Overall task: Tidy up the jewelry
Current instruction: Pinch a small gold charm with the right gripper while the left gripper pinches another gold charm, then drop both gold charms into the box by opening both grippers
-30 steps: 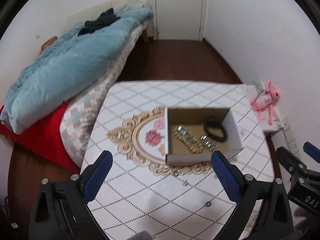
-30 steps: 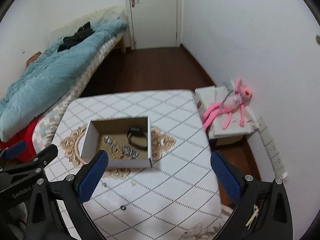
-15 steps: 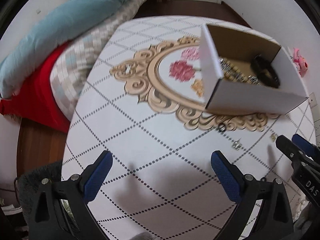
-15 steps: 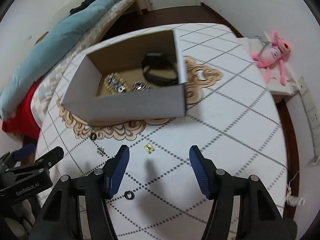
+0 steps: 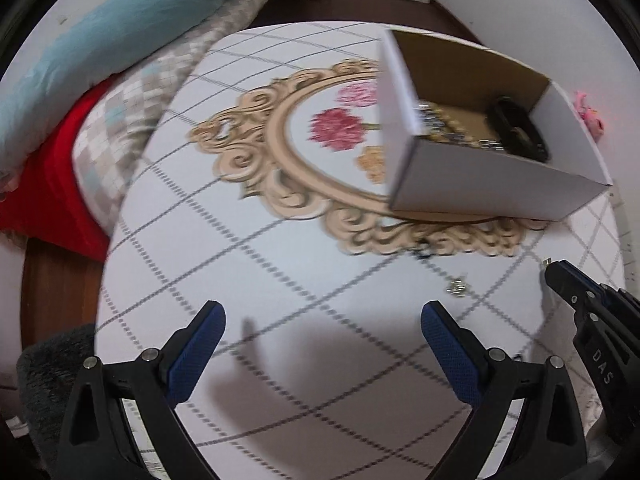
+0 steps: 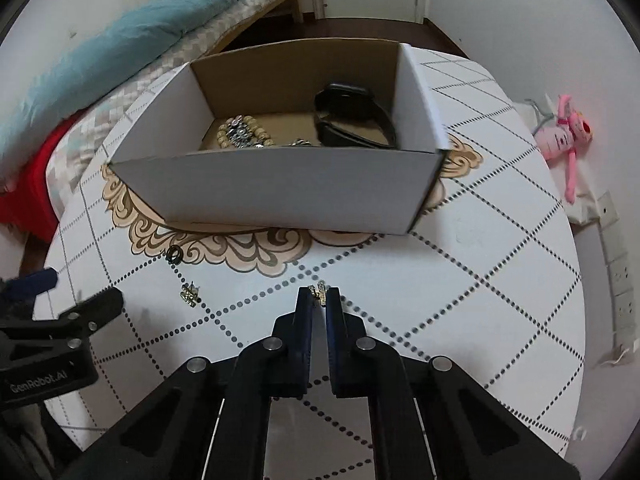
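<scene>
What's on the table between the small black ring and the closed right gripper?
One small gold earring lies on the patterned tablecloth between the black ring and the right gripper, seen in the right wrist view; that gripper pinches another gold earring.

A small gold-coloured earring sits pinched at the tips of the closed blue-padded fingers, low over the white patterned tabletop. A second gold earring and a small black ring lie loose on the cloth nearby. The open white cardboard box holds a beaded bracelet and a black band.
</scene>
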Action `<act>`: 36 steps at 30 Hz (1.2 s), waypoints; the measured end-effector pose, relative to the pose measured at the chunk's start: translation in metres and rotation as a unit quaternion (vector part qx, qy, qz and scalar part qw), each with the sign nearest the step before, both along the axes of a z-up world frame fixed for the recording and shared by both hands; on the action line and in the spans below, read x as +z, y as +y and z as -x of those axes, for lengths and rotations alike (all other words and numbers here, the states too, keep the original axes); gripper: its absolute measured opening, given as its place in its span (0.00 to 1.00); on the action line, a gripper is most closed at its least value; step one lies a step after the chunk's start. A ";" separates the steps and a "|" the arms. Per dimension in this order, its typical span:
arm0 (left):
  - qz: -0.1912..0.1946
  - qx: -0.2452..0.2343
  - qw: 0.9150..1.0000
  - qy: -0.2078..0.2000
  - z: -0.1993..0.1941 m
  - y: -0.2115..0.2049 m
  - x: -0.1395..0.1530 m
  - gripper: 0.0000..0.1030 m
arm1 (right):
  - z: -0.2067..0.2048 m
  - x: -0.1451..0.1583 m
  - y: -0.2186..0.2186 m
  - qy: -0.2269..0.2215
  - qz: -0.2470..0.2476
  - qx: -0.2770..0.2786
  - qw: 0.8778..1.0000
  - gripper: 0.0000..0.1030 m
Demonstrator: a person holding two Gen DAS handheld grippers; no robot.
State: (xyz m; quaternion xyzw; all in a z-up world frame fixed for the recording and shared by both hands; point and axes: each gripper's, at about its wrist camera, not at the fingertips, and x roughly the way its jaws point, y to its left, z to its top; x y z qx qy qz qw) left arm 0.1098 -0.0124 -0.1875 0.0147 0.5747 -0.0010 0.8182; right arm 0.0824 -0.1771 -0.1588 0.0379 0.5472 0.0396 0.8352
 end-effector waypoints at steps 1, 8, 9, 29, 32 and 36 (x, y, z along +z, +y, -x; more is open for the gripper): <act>0.004 -0.006 1.000 -0.001 0.001 -0.004 0.000 0.97 | 0.002 0.003 -0.005 -0.002 -0.004 -0.006 1.000 0.07; 0.004 -0.070 0.997 -0.008 -0.001 -0.046 -0.005 0.85 | 0.018 0.023 -0.046 -0.009 -0.018 -0.050 0.999 0.07; 0.002 -0.077 0.997 -0.007 -0.001 -0.050 -0.007 0.79 | 0.019 0.025 -0.049 -0.010 -0.019 -0.055 0.998 0.07; 0.037 -0.119 0.992 -0.019 -0.002 -0.068 -0.004 0.10 | 0.028 0.038 -0.068 -0.023 -0.030 -0.079 0.996 0.07; 0.053 -0.120 0.991 -0.025 0.001 -0.066 0.010 0.09 | 0.029 0.046 -0.067 -0.030 -0.037 -0.079 0.996 0.07; 0.090 -0.123 0.987 -0.049 0.001 -0.063 0.052 0.09 | 0.027 0.066 -0.065 -0.046 -0.059 -0.073 0.995 0.07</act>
